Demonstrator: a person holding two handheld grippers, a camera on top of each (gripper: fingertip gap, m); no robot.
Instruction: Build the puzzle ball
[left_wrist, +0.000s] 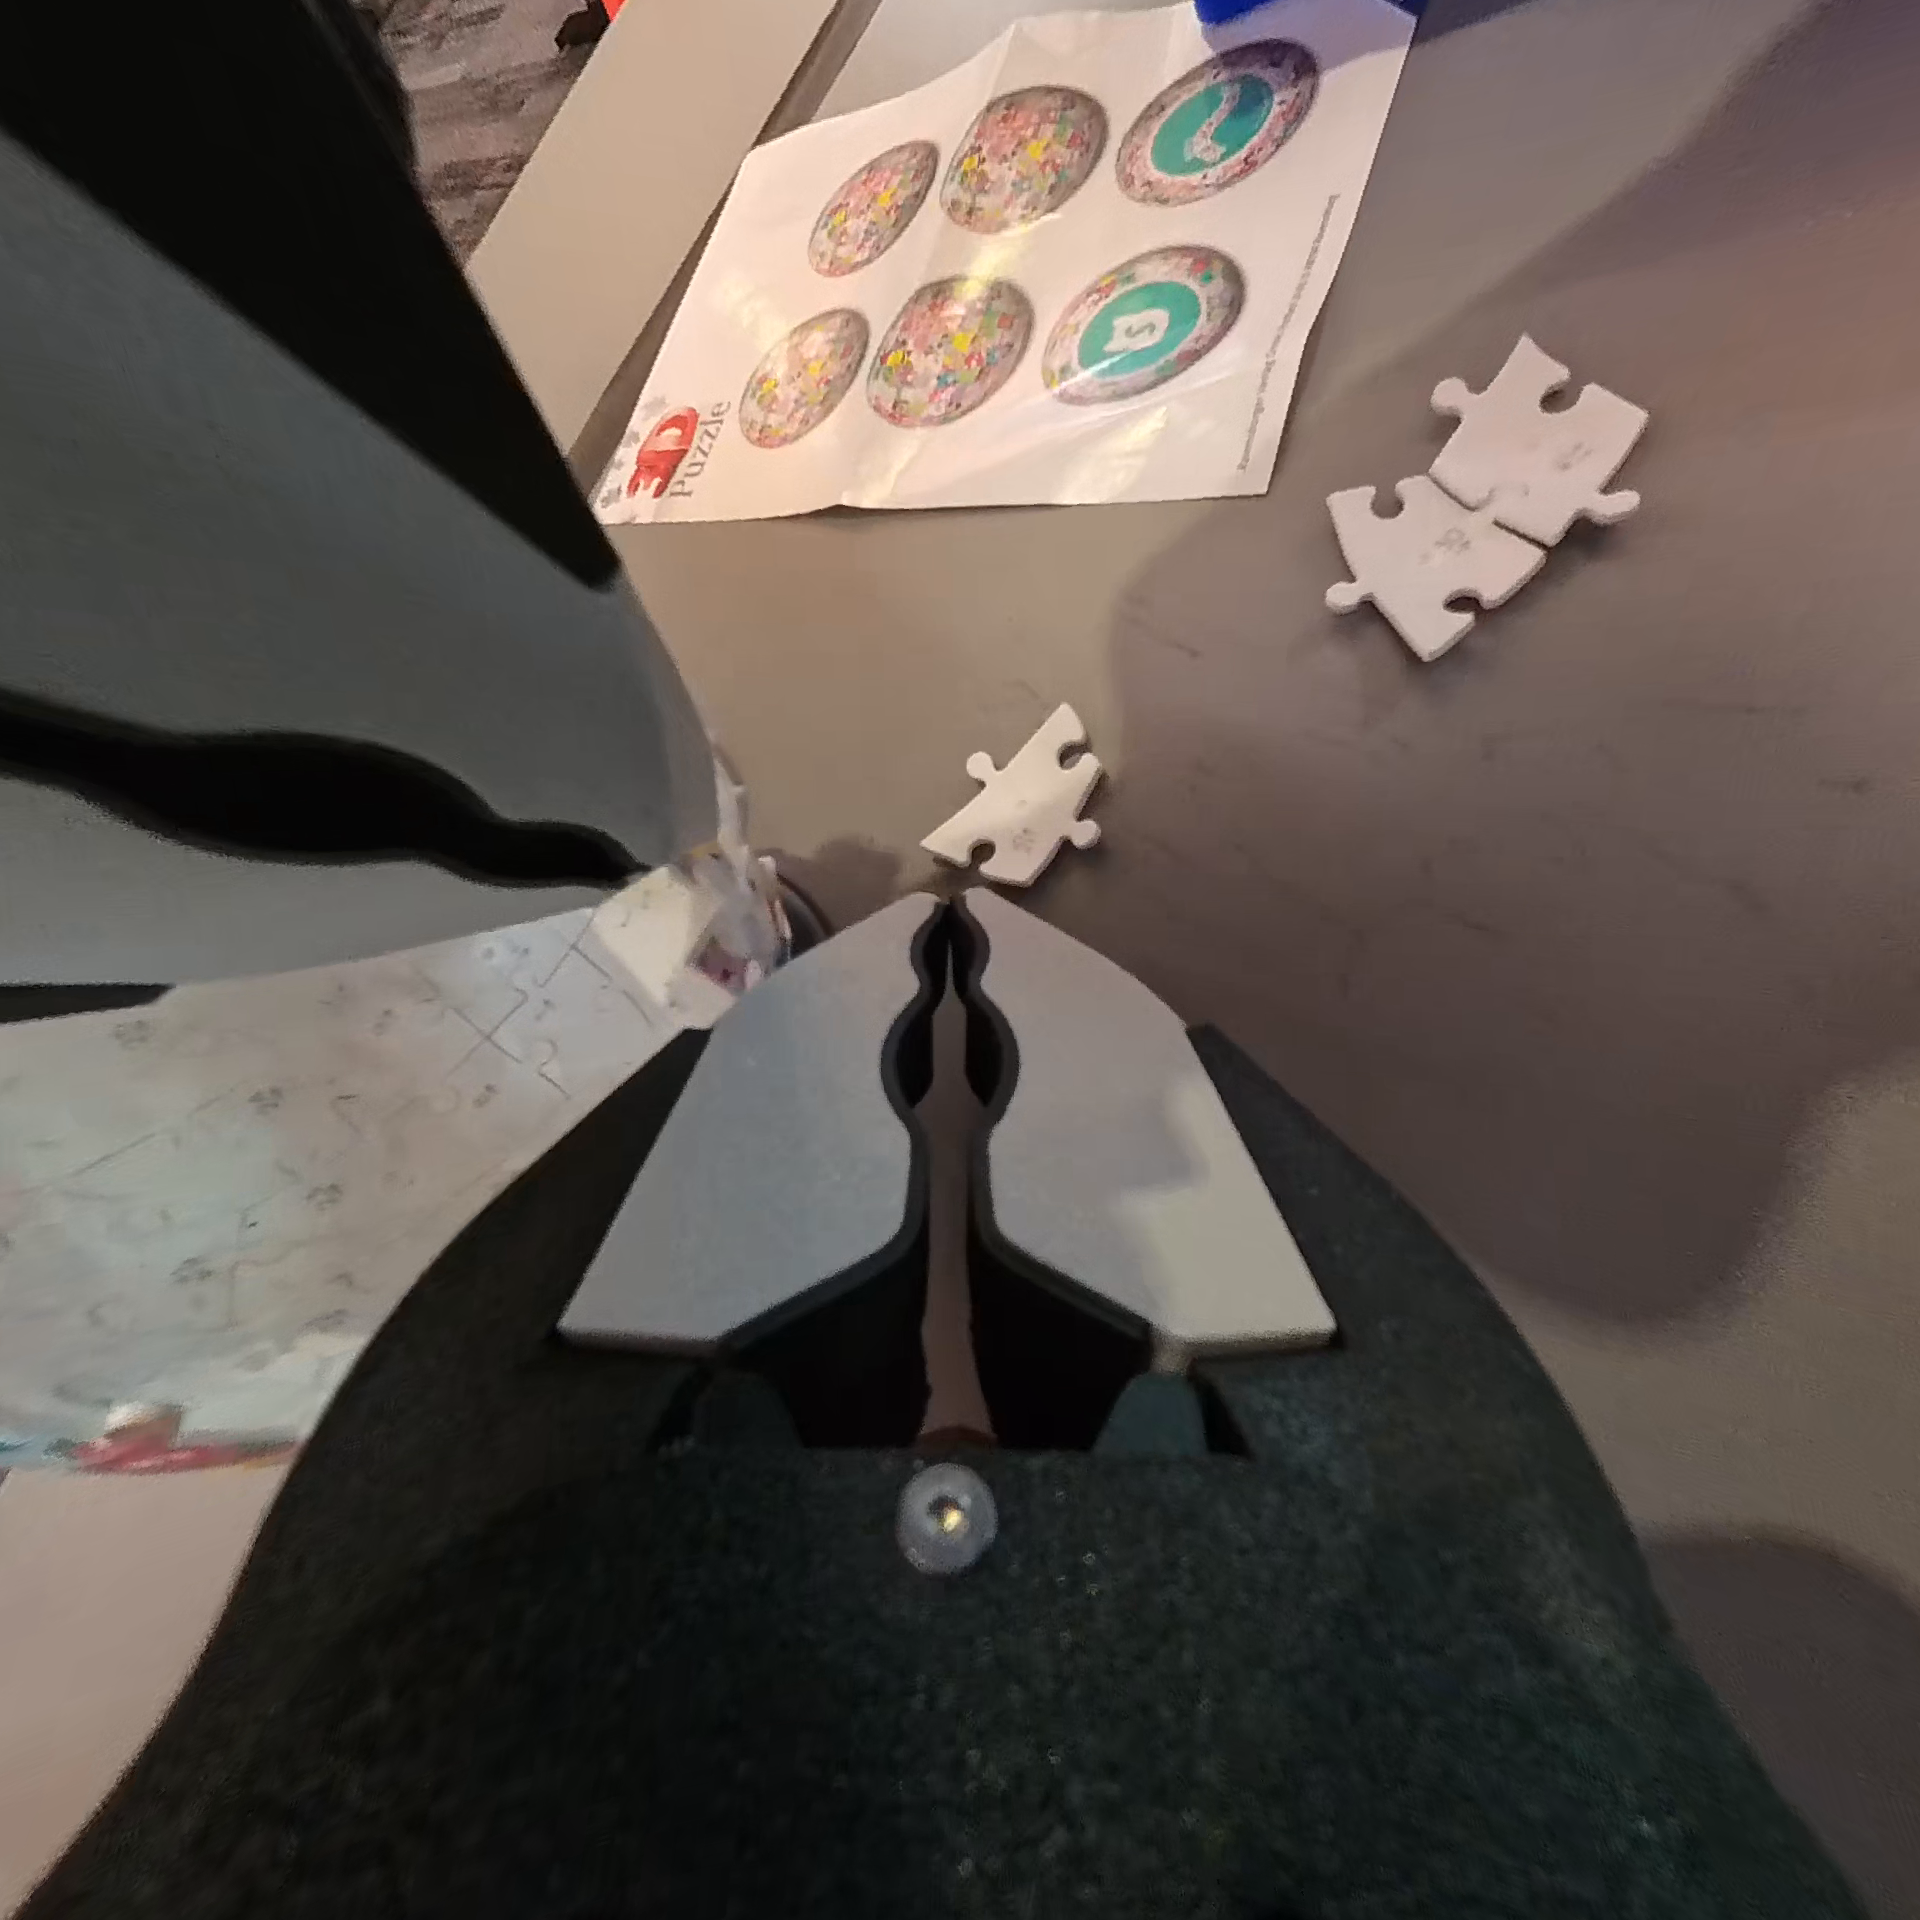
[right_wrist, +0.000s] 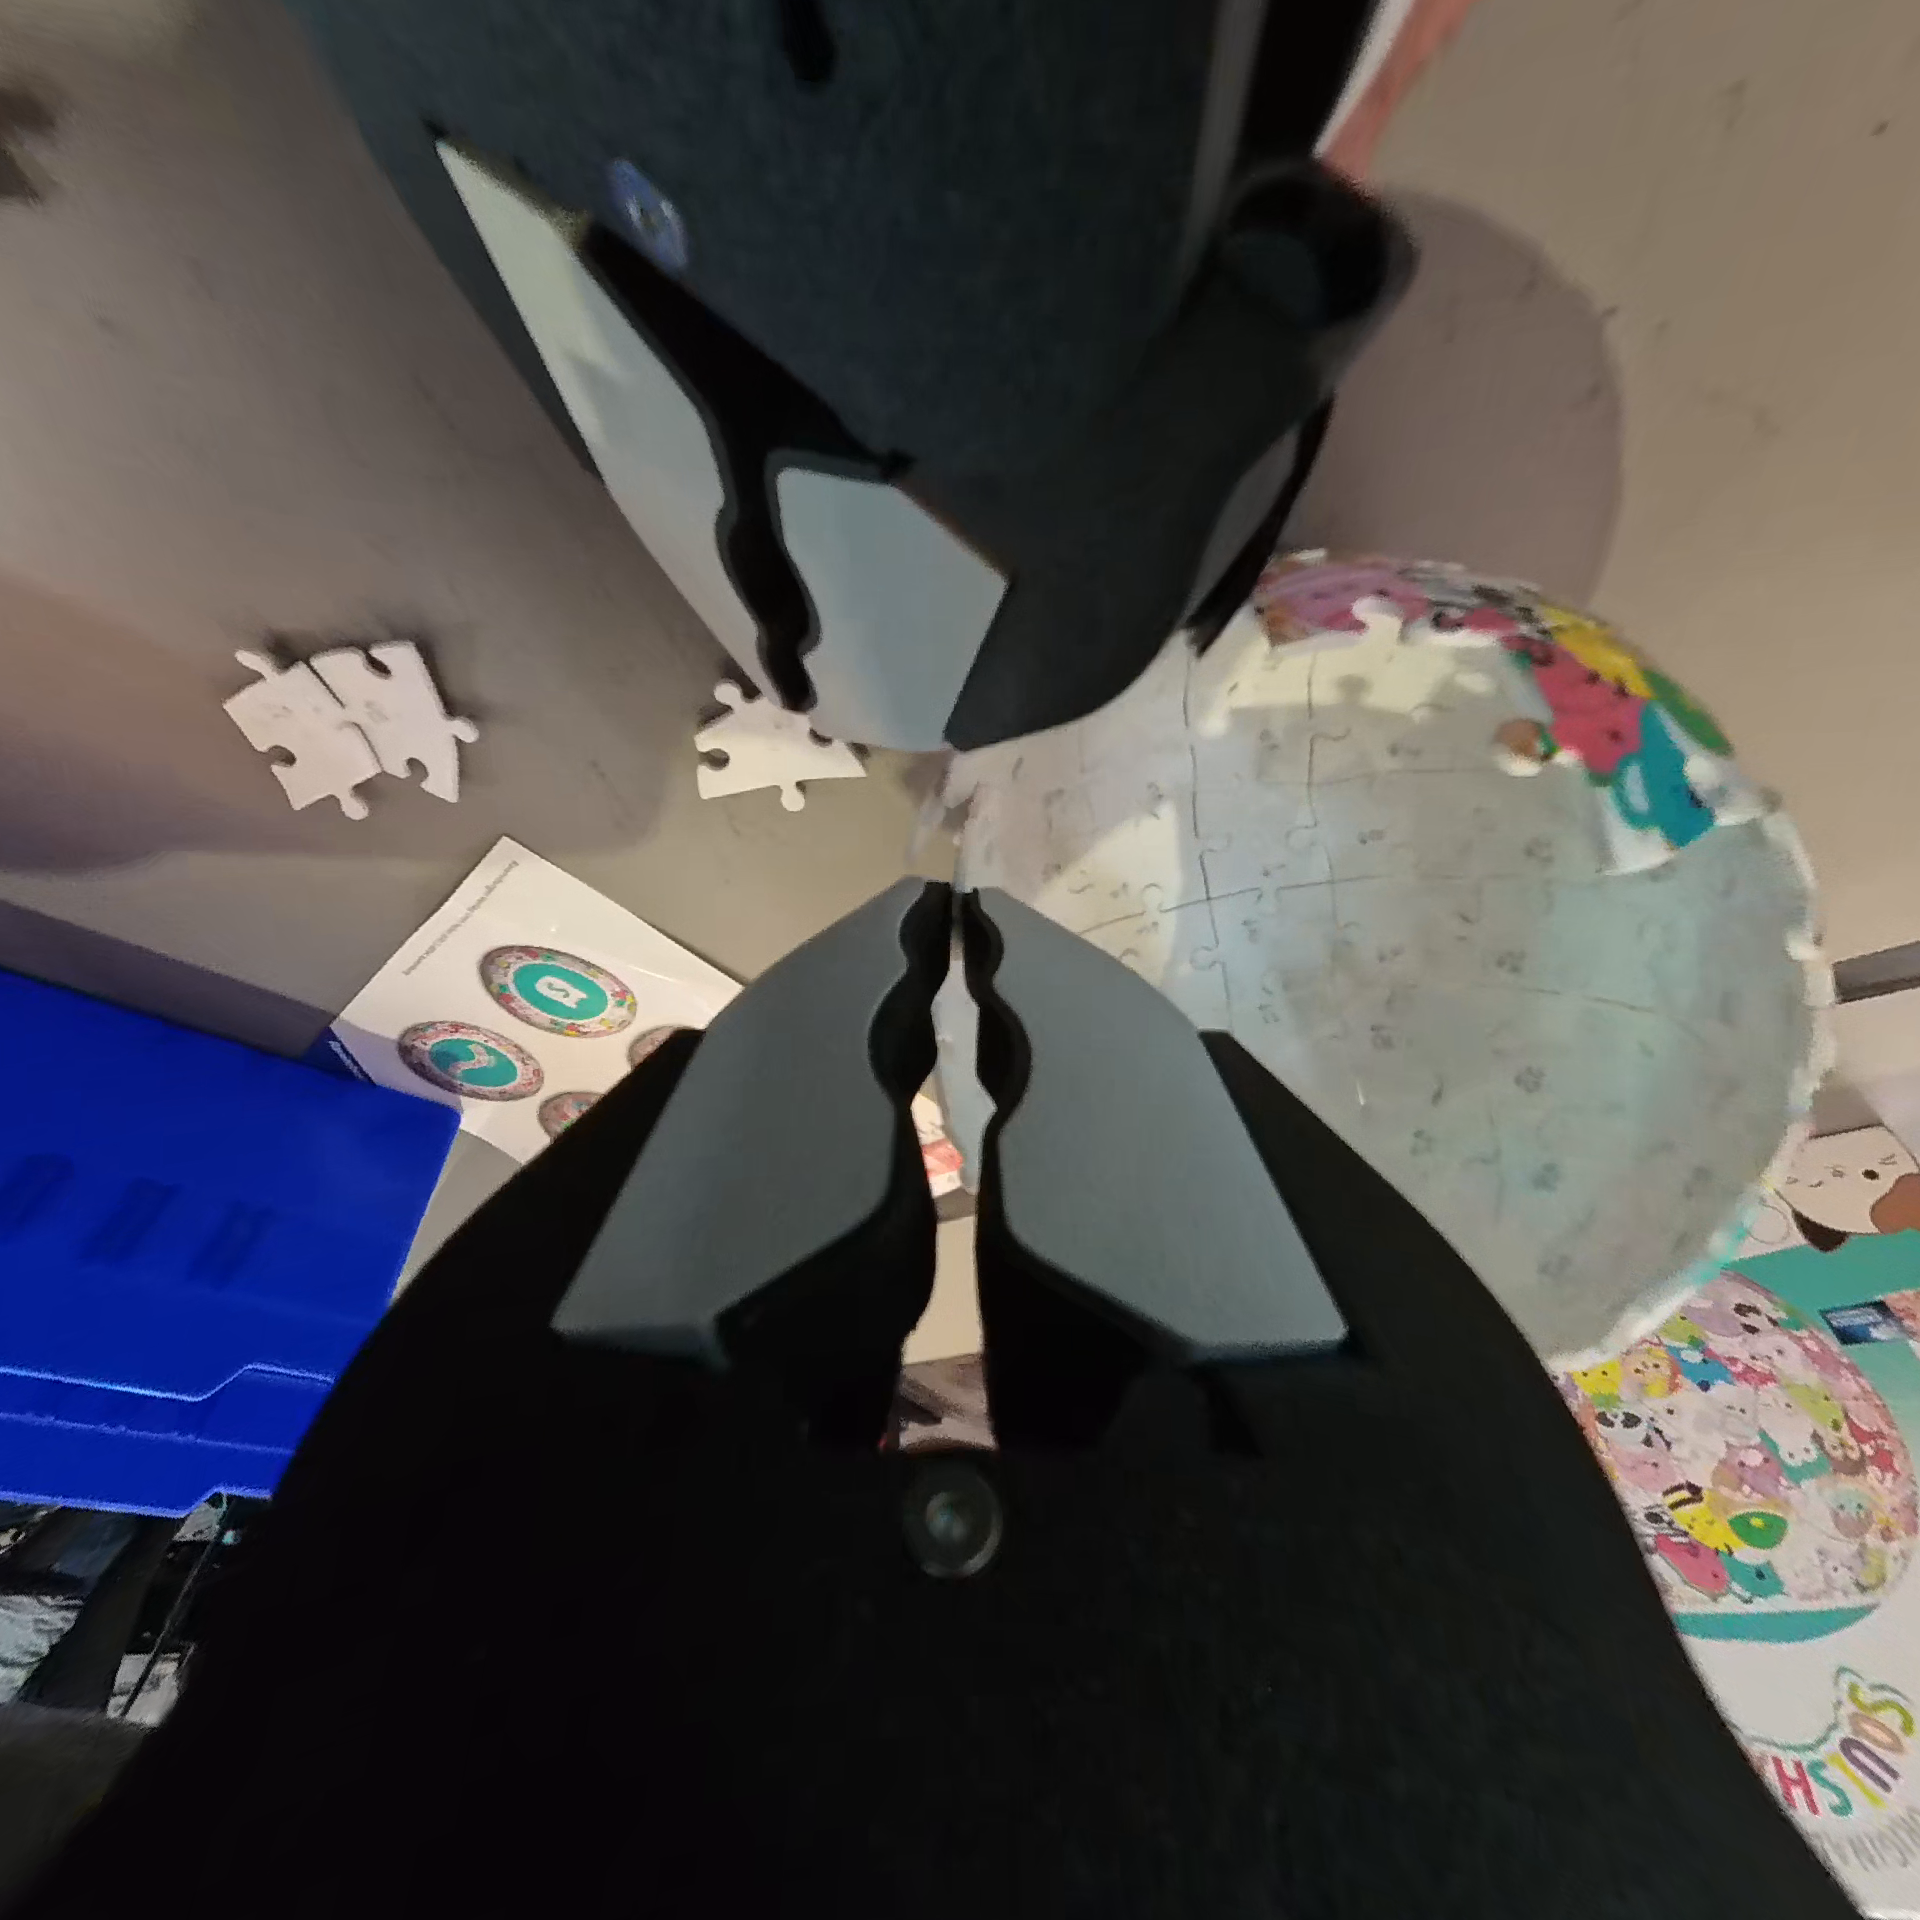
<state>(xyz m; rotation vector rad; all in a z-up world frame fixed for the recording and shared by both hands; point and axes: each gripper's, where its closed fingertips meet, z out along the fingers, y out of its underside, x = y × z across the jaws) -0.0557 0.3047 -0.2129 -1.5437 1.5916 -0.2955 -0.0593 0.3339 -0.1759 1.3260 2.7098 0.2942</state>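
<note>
- The puzzle ball (right_wrist: 1455, 935) is partly built — a large curved shell of joined pieces, seen mostly from its pale inner side, with a band of coloured outer faces at the upper right. A wide gap is open toward the camera, so by my judgement a good share of the sphere is not yet closed.
- Left to fit, as far as the views show: a single piece (left_wrist: 1018, 800) and a joined pair (left_wrist: 1486, 499), all blank side up on the grey worktop (left_wrist: 1455, 935). More may lie out of view.
- The left gripper (left_wrist: 948, 906) has its jaws drawn together at the tips, pinching a corner of the single piece, which sits tilted. Its long axis runs from the tips up and to the right in the left wrist view.
- The right gripper (right_wrist: 952, 894) has its jaws nearly closed at the ball's rim; whether they grip the edge I cannot tell.
- The instruction sheet (left_wrist: 1018, 291) lies flat beyond the loose pieces — the blue bin (right_wrist: 187, 1195) and the puzzle box (right_wrist: 1766, 1455) lie toward the edges of the right wrist view.
</note>
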